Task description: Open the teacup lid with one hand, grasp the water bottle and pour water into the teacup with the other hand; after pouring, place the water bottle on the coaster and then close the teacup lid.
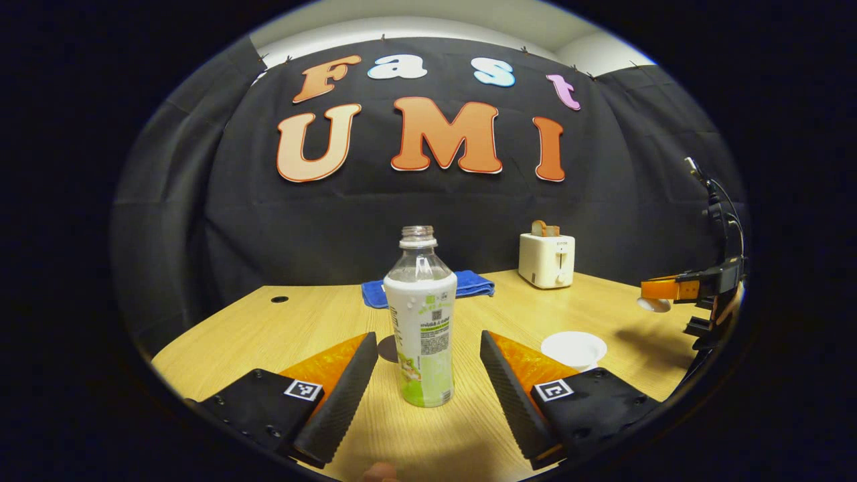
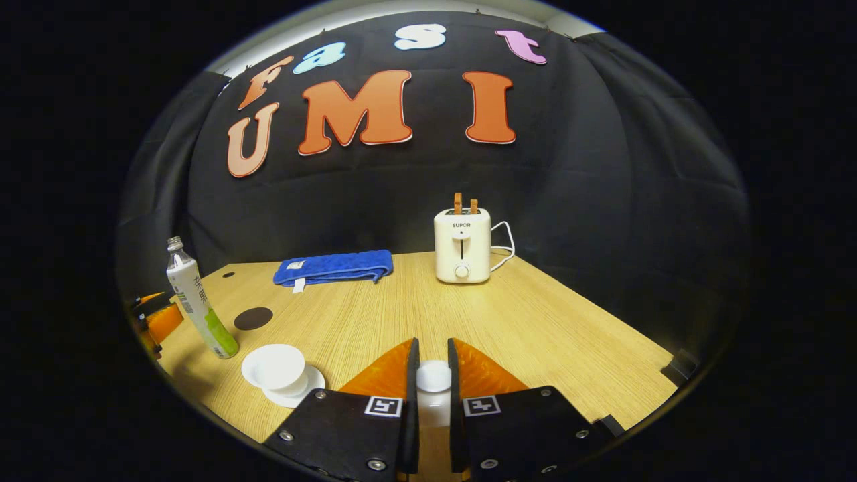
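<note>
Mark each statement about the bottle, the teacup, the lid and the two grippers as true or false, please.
1. The left gripper is shut on the water bottle. False: its jaws stand open on either side.
2. The right gripper holds the teacup lid. True.
3. The teacup is uncovered. True.
4. The bottle stands on the coaster. False: it stands beside it, on the table.
5. The bottle has no cap. True.

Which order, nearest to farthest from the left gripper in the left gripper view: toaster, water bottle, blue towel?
1. water bottle, standing upright between the open jaws.
2. blue towel, directly behind the bottle, toward the back of the table.
3. toaster, back right, near the wall.
</note>
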### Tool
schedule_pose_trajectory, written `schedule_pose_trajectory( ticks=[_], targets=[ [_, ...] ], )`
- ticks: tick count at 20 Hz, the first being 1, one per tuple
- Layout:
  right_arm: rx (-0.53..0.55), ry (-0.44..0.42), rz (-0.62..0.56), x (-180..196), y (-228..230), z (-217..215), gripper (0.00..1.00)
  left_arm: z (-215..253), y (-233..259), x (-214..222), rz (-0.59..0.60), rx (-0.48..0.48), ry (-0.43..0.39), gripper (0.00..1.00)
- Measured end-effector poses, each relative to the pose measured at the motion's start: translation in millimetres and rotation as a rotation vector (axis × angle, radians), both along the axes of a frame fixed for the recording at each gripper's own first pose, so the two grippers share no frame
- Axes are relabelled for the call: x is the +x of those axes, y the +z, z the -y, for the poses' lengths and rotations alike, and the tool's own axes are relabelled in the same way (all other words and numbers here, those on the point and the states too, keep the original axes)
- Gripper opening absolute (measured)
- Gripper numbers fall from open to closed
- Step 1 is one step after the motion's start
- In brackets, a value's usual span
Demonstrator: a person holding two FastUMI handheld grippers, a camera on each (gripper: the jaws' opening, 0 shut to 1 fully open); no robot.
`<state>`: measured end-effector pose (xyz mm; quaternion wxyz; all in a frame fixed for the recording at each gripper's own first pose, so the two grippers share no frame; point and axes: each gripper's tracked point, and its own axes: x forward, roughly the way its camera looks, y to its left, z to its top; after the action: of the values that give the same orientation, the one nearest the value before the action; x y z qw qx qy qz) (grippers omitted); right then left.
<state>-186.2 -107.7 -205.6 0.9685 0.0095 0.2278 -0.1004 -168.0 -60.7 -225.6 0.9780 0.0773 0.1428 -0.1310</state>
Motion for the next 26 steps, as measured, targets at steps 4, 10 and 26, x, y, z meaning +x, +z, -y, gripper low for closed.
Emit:
schedule_pose_trajectory(
  ticks=[4,10,26],
  targets=[
    [0.021,-0.004,-0.005,2,-5,6,0.18,2,-13,19,0.01,0.033,0.031,0.99],
    [0.042,0.007,-0.013,3,-13,7,0.18,-2,-28,49,0.013,0.092,0.066,0.99],
    [0.099,0.04,-0.005,0,-16,-1,0.19,-7,17,58,0.134,0.397,-0.005,0.63]
  ],
)
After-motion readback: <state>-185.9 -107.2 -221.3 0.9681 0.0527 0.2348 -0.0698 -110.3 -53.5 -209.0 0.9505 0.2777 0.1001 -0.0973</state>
